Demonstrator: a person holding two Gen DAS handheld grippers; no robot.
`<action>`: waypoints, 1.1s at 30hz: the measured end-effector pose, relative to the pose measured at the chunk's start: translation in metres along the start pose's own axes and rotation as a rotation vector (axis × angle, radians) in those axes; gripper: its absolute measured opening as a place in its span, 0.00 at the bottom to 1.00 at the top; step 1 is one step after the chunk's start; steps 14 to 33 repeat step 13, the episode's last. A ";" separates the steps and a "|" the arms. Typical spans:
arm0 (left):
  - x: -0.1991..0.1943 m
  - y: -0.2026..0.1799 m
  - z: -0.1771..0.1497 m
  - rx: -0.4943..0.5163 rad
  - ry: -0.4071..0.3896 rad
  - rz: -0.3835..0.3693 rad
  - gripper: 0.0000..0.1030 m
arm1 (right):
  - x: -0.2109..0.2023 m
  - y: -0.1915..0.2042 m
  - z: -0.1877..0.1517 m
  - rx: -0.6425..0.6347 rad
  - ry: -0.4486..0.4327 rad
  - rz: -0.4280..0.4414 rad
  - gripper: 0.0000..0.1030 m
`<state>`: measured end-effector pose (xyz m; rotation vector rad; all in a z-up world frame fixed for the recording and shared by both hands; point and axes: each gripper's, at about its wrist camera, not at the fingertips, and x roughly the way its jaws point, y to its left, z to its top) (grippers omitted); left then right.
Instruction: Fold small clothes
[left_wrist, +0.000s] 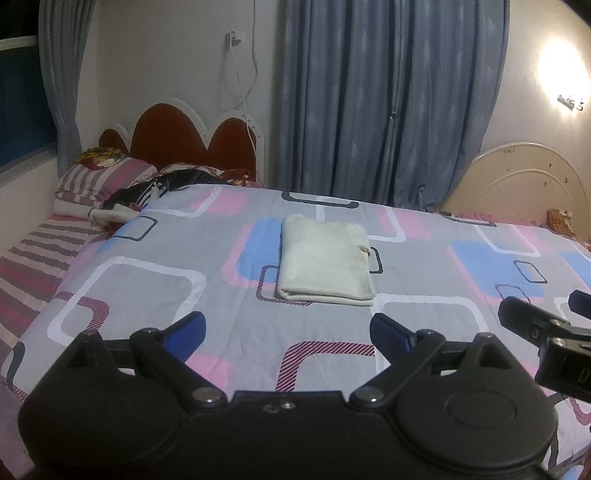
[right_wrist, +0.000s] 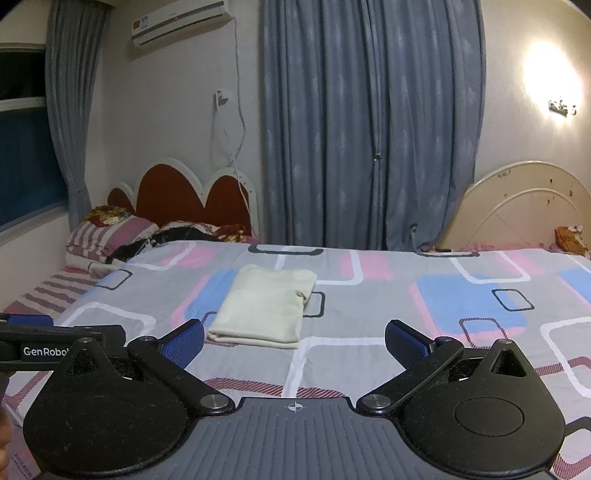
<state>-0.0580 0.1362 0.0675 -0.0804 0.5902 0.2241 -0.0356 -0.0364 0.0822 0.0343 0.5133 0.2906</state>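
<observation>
A cream-white garment (left_wrist: 325, 260) lies folded into a neat rectangle on the patterned bedspread (left_wrist: 184, 251), ahead of both grippers. It also shows in the right wrist view (right_wrist: 264, 306). My left gripper (left_wrist: 288, 334) is open and empty, held above the bed short of the garment's near edge. My right gripper (right_wrist: 294, 341) is open and empty, a little to the right of the garment's near edge. The right gripper's side shows at the right edge of the left wrist view (left_wrist: 546, 332). Nothing touches the garment.
The bedspread has grey, pink and blue squares. Striped pillows (left_wrist: 99, 181) and dark bundled clothes (left_wrist: 147, 192) lie at the far left by a red headboard (left_wrist: 177, 136). Blue curtains (left_wrist: 388, 103) hang behind. A cream headboard (left_wrist: 524, 192) stands at the far right.
</observation>
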 end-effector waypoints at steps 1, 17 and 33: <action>0.000 0.000 0.000 0.001 0.000 -0.001 0.93 | 0.001 -0.001 0.000 0.001 0.002 0.000 1.00; 0.046 0.003 0.006 0.027 0.030 -0.004 0.93 | 0.027 -0.011 -0.003 0.017 0.053 -0.007 1.00; 0.046 0.003 0.006 0.027 0.030 -0.004 0.93 | 0.027 -0.011 -0.003 0.017 0.053 -0.007 1.00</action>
